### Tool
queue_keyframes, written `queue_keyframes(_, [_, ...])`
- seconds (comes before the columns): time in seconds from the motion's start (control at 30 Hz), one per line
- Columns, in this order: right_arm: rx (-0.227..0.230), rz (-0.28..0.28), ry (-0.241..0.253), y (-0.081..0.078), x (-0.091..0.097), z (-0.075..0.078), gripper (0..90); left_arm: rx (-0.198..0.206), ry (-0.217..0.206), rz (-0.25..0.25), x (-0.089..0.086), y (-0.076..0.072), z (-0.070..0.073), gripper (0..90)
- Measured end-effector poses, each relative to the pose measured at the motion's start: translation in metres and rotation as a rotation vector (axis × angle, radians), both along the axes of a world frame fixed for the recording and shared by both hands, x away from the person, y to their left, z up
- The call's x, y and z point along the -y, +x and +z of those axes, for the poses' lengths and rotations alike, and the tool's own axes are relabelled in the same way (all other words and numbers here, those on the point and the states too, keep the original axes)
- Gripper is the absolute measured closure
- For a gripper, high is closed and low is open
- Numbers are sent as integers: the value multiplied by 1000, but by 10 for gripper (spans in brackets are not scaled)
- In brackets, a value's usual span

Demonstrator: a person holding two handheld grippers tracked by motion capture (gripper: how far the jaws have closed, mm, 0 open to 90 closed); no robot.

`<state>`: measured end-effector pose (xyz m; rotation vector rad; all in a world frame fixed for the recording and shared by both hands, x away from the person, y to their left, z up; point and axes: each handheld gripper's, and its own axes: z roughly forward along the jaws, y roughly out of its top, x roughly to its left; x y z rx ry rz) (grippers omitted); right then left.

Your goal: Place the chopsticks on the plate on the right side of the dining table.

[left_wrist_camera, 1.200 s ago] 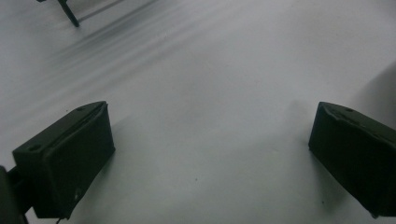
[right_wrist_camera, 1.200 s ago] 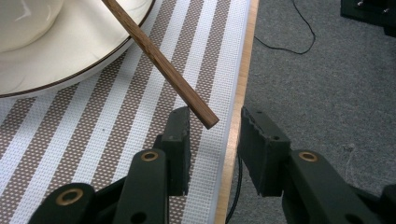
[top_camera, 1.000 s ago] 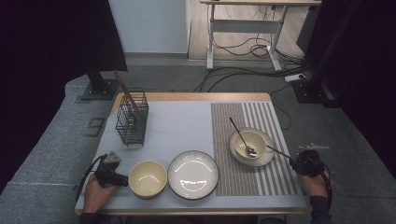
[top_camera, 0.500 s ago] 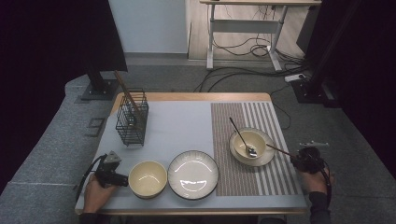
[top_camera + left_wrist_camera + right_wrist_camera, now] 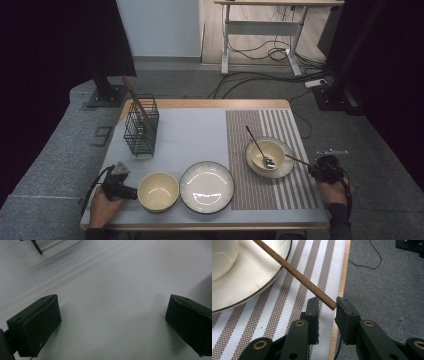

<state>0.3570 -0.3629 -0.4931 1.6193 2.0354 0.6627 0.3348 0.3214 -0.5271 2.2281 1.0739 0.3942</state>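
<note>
Right gripper has its jaws drawn narrow around the free end of the wooden chopstick, and they have just been closing. In the right gripper view the stick's tip lies between the two pads; it seems to touch the right-hand pad, while a sliver of gap shows at the other, so I judge the grip is nearly made but not yet a firm clamp. Seen from the high view, this gripper sits just right of the small bowl on its saucer, at about the same spot as a second ago: only the jaws have been working, not the hand.

The chopstick leans with its far end on the saucer's rim and runs away from the bowl toward the tabletop's right edge, over the striped mat. A metal spoon rests inside that same bowl.

Well to the left of the bowl, beyond the flat plate and the empty cream bowl, the left gripper rests on the grey mat with jaws wide apart and nothing between them; it has not shifted. A wire caddy stands farther back on that side, with another stick in it.

Closing on the stick suggests the pick-up is about to begin; a lift probably needs a little more squeeze first.
</note>
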Motion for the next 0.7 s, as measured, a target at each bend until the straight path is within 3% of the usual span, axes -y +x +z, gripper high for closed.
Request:
queue_keyframes(0.17, [4,-10,-24,1,1,0,608,0,0,0,0,0,0,0])
queue_keyframes(0.7, [-6,-40,-18,9,5,-2,669,0,0,0,0,0,0,0])
